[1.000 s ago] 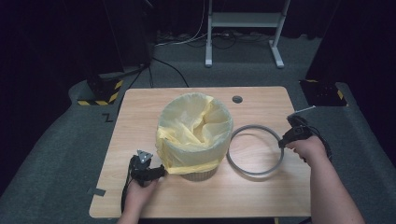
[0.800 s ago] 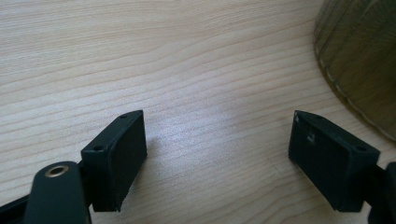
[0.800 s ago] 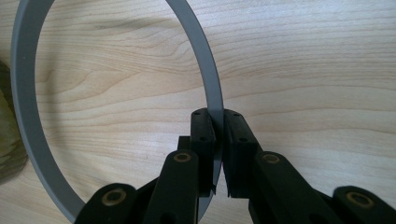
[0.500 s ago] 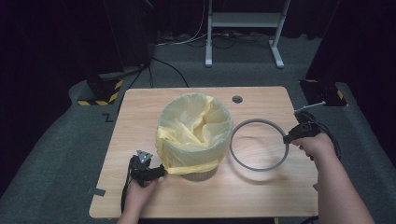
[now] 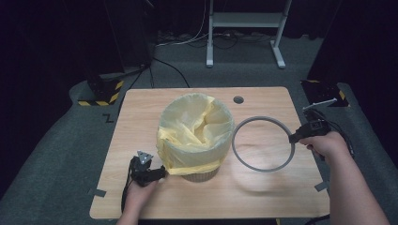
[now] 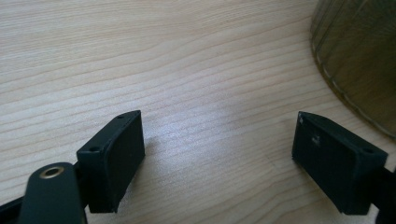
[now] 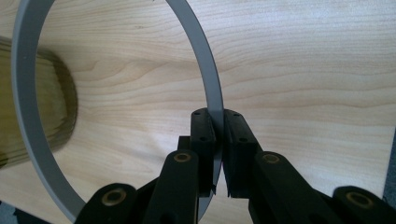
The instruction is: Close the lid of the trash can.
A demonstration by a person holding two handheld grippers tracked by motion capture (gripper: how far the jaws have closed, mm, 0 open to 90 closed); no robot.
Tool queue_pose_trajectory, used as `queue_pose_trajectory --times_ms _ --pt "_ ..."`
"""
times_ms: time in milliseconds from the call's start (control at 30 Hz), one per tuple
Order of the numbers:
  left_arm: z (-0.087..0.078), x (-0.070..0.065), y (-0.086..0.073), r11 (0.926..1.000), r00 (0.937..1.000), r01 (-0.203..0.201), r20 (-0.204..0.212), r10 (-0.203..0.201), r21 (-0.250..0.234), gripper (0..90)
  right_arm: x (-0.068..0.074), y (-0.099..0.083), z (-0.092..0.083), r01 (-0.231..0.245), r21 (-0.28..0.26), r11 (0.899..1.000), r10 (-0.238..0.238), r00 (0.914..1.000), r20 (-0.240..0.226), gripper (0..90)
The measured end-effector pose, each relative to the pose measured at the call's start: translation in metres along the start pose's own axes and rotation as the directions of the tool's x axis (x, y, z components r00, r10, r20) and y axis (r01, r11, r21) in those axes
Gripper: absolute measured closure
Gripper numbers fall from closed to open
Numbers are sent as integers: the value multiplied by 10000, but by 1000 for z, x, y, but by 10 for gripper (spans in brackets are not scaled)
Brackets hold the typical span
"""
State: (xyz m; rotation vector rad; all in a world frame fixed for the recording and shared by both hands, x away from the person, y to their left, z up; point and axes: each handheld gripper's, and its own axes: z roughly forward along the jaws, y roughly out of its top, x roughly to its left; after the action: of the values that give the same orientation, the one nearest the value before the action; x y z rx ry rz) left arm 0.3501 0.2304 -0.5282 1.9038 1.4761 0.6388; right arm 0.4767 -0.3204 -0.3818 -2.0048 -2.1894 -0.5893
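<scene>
- My right tool (image 5: 294,138) has lifted the grey ring (image 5: 263,144) off the counter (image 5: 263,197), right of the bagged bin (image 5: 196,137).
- It clenches the ring's right edge.
- My left tool (image 5: 159,174) rests released, jaws wide, near-left of the bin.

You have almost nothing to read here: no label, brand or number stands on anything on the tabletop (image 5: 263,187). The one mark is a dark Z-shaped sign (image 5: 108,118) on the grey floor (image 5: 70,154), just off the tabletop's far left corner.
</scene>
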Motion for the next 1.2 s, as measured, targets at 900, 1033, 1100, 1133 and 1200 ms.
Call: queue_pose_trajectory --times_ms 900,1033,1100,1133,1200 --pt "-5 8 0 9981 9981 575 256 -569 -214 144 20 -2 -62 -25 -291 9996 10 9987 -505 841" --pt "-11 10 -1 9978 9990 380 -205 -392 -537 136 23 -3 -73 -16 -475 9989 -13 9981 -617 840" --pt "-14 13 -1 9969 9987 490 -120 -499 -615 136 26 -3 -78 -29 -498 9988 -5 9977 -672 841" --pt "-16 14 -1 9964 9985 520 -128 -529 -671 136 27 -3 -81 26 -516 9987 -63 9974 -715 841" --pt "-20 16 0 9938 9981 557 -189 -578 -966 136 30 -3 -86 7 -540 9985 -52 9966 -824 841"
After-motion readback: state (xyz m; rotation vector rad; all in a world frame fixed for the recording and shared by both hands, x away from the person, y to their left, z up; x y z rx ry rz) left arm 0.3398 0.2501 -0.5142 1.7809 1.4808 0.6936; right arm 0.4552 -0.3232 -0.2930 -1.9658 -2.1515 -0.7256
